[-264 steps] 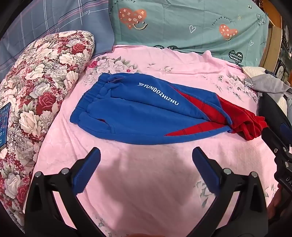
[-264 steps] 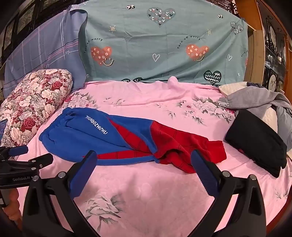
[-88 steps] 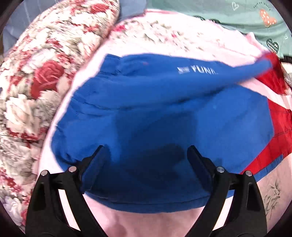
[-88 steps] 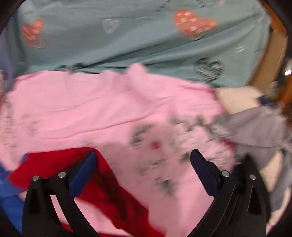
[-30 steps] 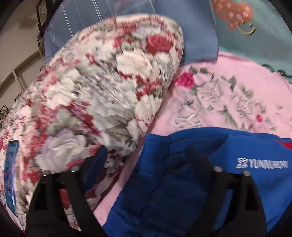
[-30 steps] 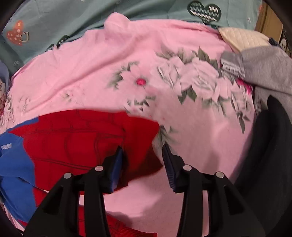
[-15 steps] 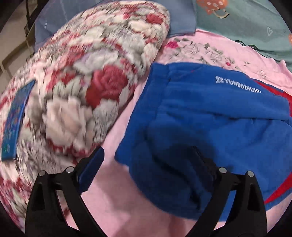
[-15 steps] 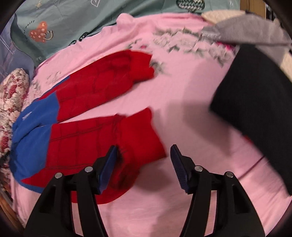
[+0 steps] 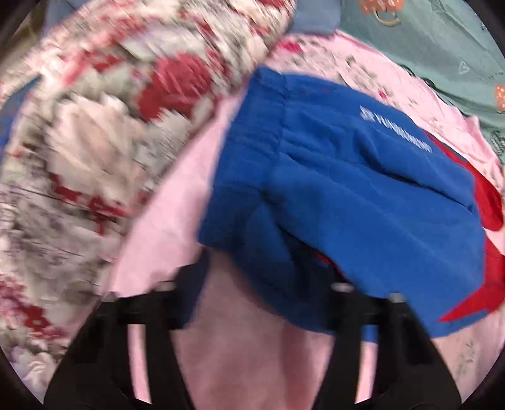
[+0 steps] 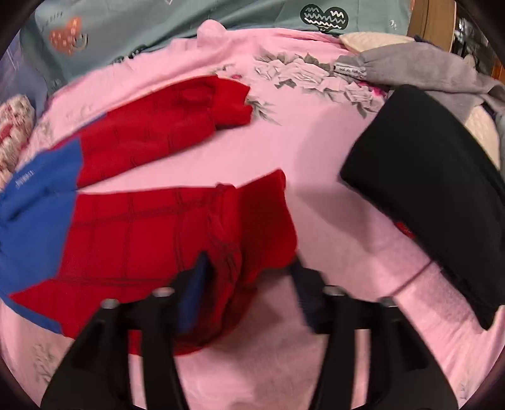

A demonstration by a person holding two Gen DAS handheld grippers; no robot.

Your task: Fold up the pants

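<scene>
The pants [image 9: 363, 189] lie on the pink bed sheet [image 9: 164, 220], blue at the top with white lettering and red in the legs. My left gripper [image 9: 255, 277] points down at the near corner of the blue waistband. Its jaws are closing, with blue fabric draped over the right finger and pink sheet still showing in the gap. In the right wrist view the two red legs [image 10: 142, 236] lie spread apart. My right gripper [image 10: 249, 277] stands open over the near leg's cuff [image 10: 262, 227], which lies between the fingers.
A floral pillow [image 9: 110, 126] lies close to the left of the waistband. A folded black garment [image 10: 426, 189] and a grey garment [image 10: 410, 69] lie to the right of the legs. A teal sheet with hearts [image 10: 157, 25] hangs behind the bed.
My left gripper's jaws have narrowed sharply and now sit at the waistband's near corner. My right gripper has come in closer over the near red cuff.
</scene>
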